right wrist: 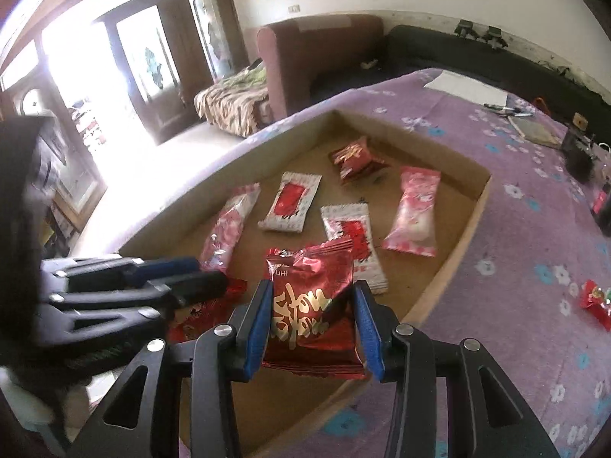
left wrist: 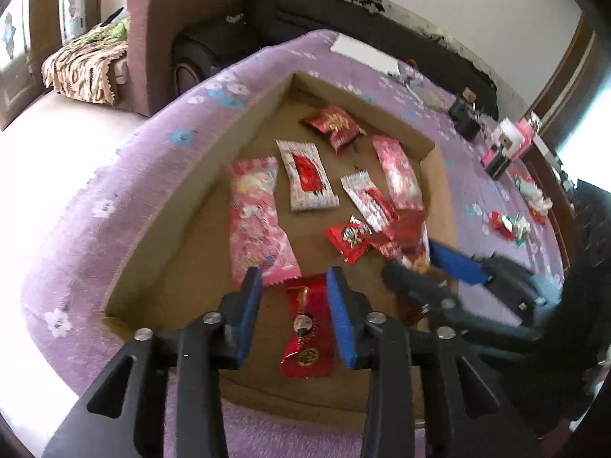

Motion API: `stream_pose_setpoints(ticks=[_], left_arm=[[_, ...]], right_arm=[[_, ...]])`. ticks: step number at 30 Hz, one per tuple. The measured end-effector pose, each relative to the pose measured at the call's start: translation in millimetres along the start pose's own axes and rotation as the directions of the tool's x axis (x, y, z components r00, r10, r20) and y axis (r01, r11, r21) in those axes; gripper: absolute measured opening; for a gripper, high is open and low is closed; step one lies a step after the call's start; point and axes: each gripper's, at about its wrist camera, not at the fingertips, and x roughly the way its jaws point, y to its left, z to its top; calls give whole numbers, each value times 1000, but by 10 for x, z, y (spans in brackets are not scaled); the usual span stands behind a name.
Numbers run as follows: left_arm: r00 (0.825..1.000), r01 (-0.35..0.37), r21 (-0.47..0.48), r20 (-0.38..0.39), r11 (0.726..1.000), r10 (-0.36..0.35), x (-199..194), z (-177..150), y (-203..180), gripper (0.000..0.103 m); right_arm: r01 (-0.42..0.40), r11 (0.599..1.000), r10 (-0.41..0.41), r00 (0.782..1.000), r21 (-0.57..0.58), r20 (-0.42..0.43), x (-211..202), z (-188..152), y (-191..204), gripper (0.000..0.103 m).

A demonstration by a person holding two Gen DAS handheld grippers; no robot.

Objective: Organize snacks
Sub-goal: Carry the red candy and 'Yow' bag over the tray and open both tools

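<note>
Purple flowered cloth covers the surface (right wrist: 515, 229), and on it lies a shallow cardboard tray (right wrist: 467, 221) that takes up most of its near part. Inside the tray the snacks lie flat and apart: a long pink packet (left wrist: 257, 221) along the tray's left wall, a second pink packet (right wrist: 414, 212) toward its right wall, two white packets with red panels (right wrist: 290, 202) in the middle, and a dark red packet (right wrist: 355, 160) toward the far corner. The right gripper (right wrist: 311, 324) hangs over the tray's near edge, its blue fingers (right wrist: 257, 324) closed on a red foil packet with gold lettering (right wrist: 309, 305), which is held clear of the tray floor. The left gripper (left wrist: 294, 316) hangs over the near left part of the tray with its fingers (left wrist: 248, 313) moderately apart and empty; a red packet with a small figure on it (left wrist: 305, 328) lies on the tray floor below the gap, untouched. Outside the tray, near the right edge of the surface, a small red sweet (right wrist: 597, 301) lies on the cloth.
</note>
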Motion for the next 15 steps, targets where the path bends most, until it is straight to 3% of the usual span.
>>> stream_pose_setpoints(ticks=[2,7,10,15], left_arm=[[1000,-4,-21,28,1000,5,-78,12,40,49],[998,11,-61,70,998,-6,-198,32,91,49],[997,34,-71,73,997,-29,-217,48,33,49],[994,76,-18,83,997,-74,-276,23,-276,49]], right_arm=[[-7,1000,7,1000,0,-8,38,-14,13,46],[8,1000,-8,1000,-5,12,-44,-28,43,49],[-14,999,12,999,50,32,-207,-54,-62,51],[10,991,-25,993,131,114,-624,-136,-388,54]])
